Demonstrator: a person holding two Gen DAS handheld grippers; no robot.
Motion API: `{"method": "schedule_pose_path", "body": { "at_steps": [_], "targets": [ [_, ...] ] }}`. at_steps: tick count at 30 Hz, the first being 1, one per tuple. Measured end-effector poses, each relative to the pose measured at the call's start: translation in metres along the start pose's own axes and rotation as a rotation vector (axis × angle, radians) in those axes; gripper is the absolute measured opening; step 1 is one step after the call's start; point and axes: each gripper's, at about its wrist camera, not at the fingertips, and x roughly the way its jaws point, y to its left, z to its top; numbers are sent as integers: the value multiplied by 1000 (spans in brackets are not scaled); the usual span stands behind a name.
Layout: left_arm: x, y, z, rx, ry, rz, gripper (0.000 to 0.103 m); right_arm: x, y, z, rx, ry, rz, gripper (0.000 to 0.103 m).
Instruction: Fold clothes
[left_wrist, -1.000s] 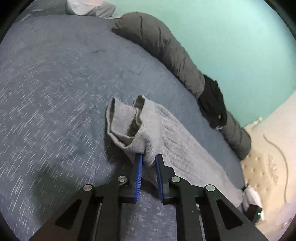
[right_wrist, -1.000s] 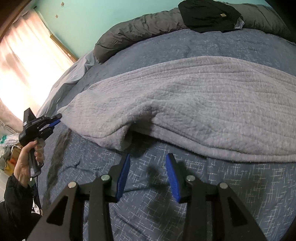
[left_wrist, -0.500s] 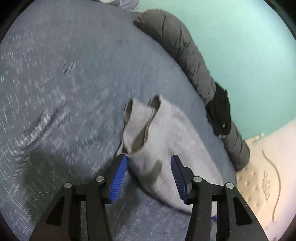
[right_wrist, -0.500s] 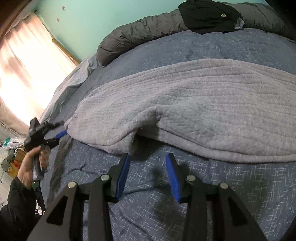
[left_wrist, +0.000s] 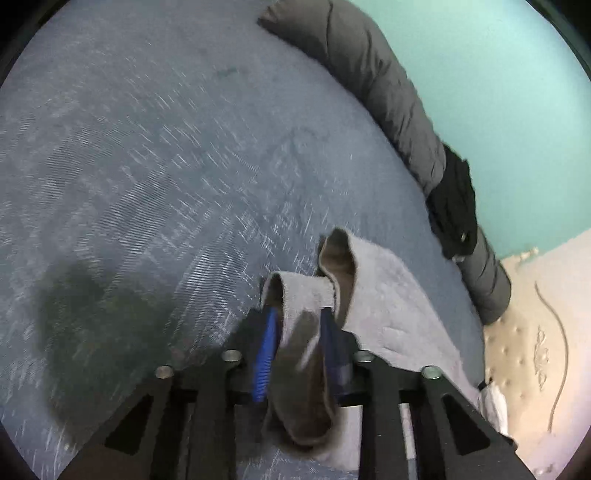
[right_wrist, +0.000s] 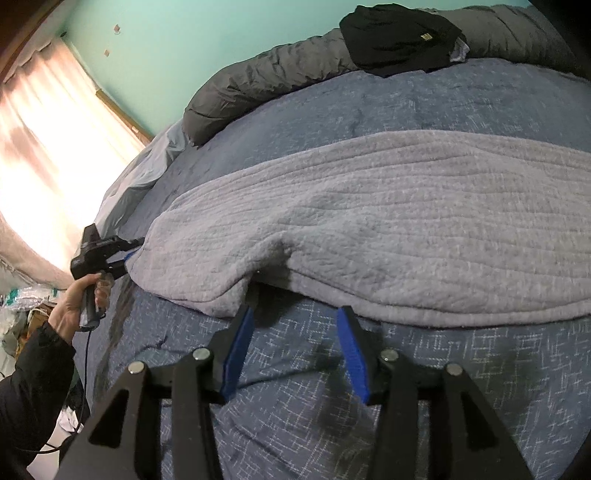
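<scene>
Left gripper (left_wrist: 299, 325): blue pads narrowed onto a bunched corner of the grey garment (right_wrist: 388, 221). The fabric runs up between the pads and curls over above them toward 12 o'clock. Frame is motion-blurred, so firm contact on the right-hand pad looks likely but is not certain. In the right wrist view the same gripper (right_wrist: 127, 253) sits at the garment's 9 o'clock end, held by the person's left hand (right_wrist: 79, 308), fingertips at the cloth edge.

Right gripper (right_wrist: 295, 332): jaws spread wide, nothing between them. The pads hover above the blue bedspread (right_wrist: 424, 406), just short of the garment's near hem. The left fingertip (right_wrist: 245, 317) lies at the lip of a small raised fold in that hem; touching or just apart, cannot tell.

Garment: spread flat across the middle of the bedspread, a long band running from 9 to 3 o'clock in the right wrist view, ribbed surface up. In the left wrist view it (left_wrist: 388, 295) stretches away from the pads toward 4 o'clock.

Surroundings: rolled dark grey duvet (right_wrist: 280, 74) along the far edge of the bed at 12 o'clock, against the teal wall (right_wrist: 192, 40). A black garment (right_wrist: 399, 40) lies on top of it. No containers in view.
</scene>
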Motion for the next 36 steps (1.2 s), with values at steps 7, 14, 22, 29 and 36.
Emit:
{"method": "schedule_pose_path", "body": {
  "at_steps": [7,14,22,29,36],
  "targets": [
    [3,-25,15,86,-25,-24,2,-4,0,-1,-10,-1,6,48],
    [14,-48,42,124,-10,31,3,-9,-5,-3,14,-15,6,48],
    [9,-45,47,70,-17,67,27,-16,-3,-4,10,-21,12,48],
    [22,-81,42,164,51,16,49,-21,-6,-7,48,-37,20,48],
    [38,-64,29,109,101,-2,30,-34,-3,-7,23,-43,16,48]
  ]
}}
